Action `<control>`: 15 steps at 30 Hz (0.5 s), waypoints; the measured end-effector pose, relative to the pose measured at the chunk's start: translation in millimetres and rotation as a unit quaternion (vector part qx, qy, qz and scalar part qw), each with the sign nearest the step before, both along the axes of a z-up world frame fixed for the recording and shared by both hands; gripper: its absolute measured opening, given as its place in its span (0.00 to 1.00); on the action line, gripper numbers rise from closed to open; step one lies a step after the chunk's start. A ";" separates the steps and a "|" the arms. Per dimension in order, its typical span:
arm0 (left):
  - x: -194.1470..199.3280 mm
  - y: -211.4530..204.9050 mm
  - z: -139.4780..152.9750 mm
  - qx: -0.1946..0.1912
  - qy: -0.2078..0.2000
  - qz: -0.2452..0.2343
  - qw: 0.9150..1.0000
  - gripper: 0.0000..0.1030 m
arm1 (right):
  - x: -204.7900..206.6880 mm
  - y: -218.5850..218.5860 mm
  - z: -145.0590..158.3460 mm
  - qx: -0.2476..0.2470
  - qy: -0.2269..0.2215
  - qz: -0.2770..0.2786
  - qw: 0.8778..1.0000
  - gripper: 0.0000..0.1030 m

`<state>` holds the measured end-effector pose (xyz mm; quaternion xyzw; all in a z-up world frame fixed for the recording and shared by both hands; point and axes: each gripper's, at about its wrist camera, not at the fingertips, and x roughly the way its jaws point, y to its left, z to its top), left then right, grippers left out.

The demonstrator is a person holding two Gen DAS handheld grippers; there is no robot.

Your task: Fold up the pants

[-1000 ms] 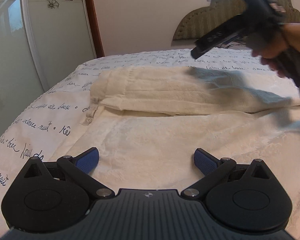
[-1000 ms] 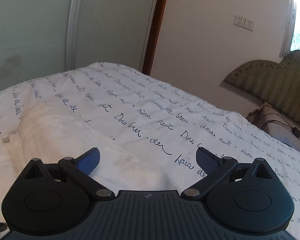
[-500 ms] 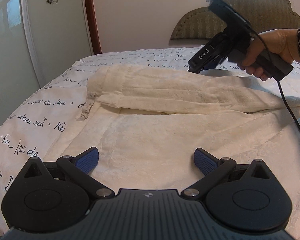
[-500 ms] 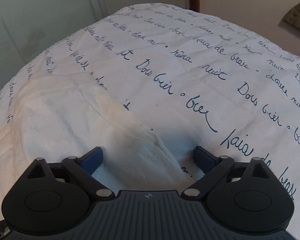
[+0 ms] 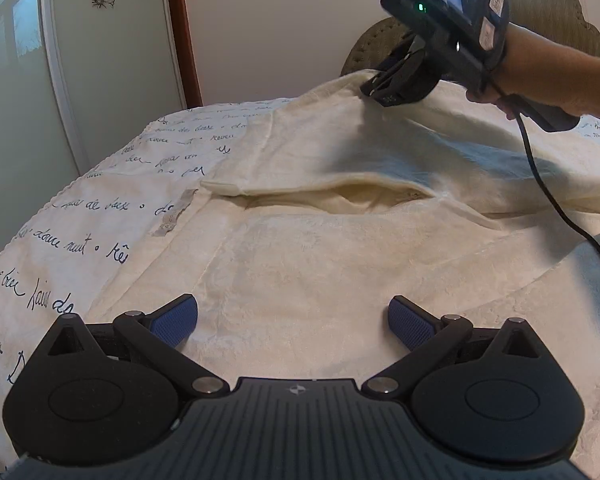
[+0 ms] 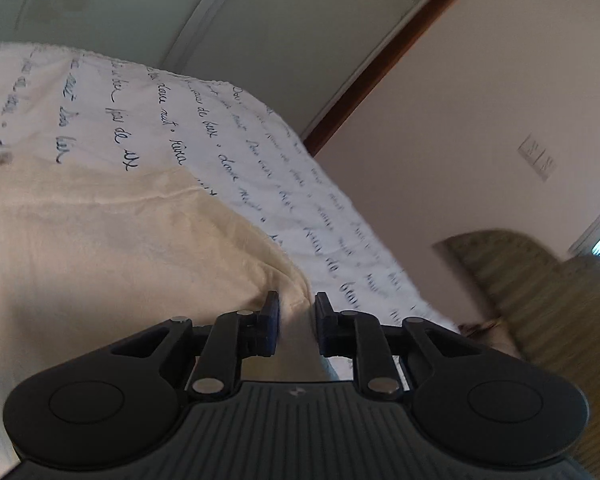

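Much bare bedcover (image 5: 80, 240), white with blue handwriting, at frame left. Cream pants (image 5: 320, 272), soft textured cloth, across centre. Upper right: right gripper (image 5: 374, 88), jaws just closing, pinching lifted pants edge. Bottom: left gripper (image 5: 292, 320) spread wide, holding nothing.

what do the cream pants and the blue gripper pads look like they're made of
Pants: soft woven cloth, likely cotton or linen, matte with a faint tone-on-tone pattern; it drapes and creases where the right gripper pinches it. Pads on the open left gripper: probably rubber or soft plastic, judging by the fine dotted grip texture and dull blue surface.
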<state>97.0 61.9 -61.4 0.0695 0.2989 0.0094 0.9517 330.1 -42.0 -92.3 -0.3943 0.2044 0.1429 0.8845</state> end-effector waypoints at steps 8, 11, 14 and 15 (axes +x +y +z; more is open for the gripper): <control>-1.6 17.9 6.8 -0.065 -0.006 0.001 0.998 0.99 | -90.4 13.3 4.8 -0.056 -0.100 0.062 0.992 0.17; -8.3 37.4 20.0 -0.132 -0.032 0.017 0.991 0.98 | -134.1 13.1 15.0 -0.061 -0.116 0.081 0.988 0.17; -20.8 62.5 39.3 -0.216 -0.070 0.036 0.973 0.99 | -180.9 12.2 19.7 -0.064 -0.120 0.101 0.986 0.17; -25.7 70.2 44.4 -0.243 -0.081 0.036 0.966 1.00 | -194.7 12.7 18.9 -0.065 -0.119 0.108 0.985 0.17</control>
